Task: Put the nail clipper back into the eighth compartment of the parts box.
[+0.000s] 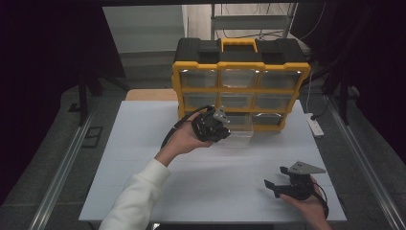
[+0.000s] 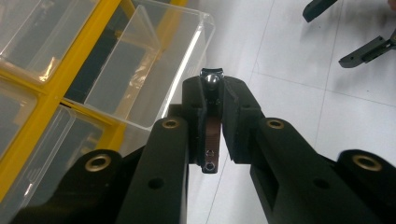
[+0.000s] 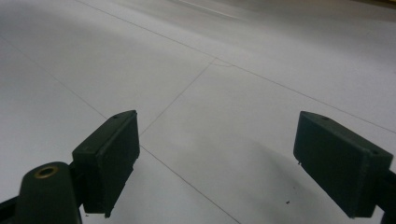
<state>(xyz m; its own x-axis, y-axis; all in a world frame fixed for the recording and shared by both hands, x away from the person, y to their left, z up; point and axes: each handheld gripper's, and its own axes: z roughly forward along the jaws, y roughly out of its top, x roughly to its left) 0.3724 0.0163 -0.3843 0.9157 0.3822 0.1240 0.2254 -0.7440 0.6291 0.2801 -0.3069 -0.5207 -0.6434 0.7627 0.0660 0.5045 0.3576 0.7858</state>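
My left gripper [image 1: 225, 131] [image 2: 214, 91] is shut on a small metal part [image 2: 211, 80]. The part is a thin piece with a shiny rounded head at the top and a brownish strip with tiny screws below. It hangs just beside a clear plastic drawer [image 1: 241, 135] [image 2: 140, 70] pulled out of the lower row of a yellow-and-black organizer [image 1: 239, 60]; I see nothing in the drawer. My right gripper [image 1: 275, 176] [image 3: 217, 154] rests low over the white table [image 1: 143, 158] at the front right, jaws wide open and holding nothing. In the left gripper view the right gripper [image 2: 327, 37] shows at the top right.
The organizer stands at the table's far edge with several shut clear drawers [image 1: 238, 77]. A white power strip [image 1: 315, 125] lies off the table's right side. Metal rails run along both sides of the table.
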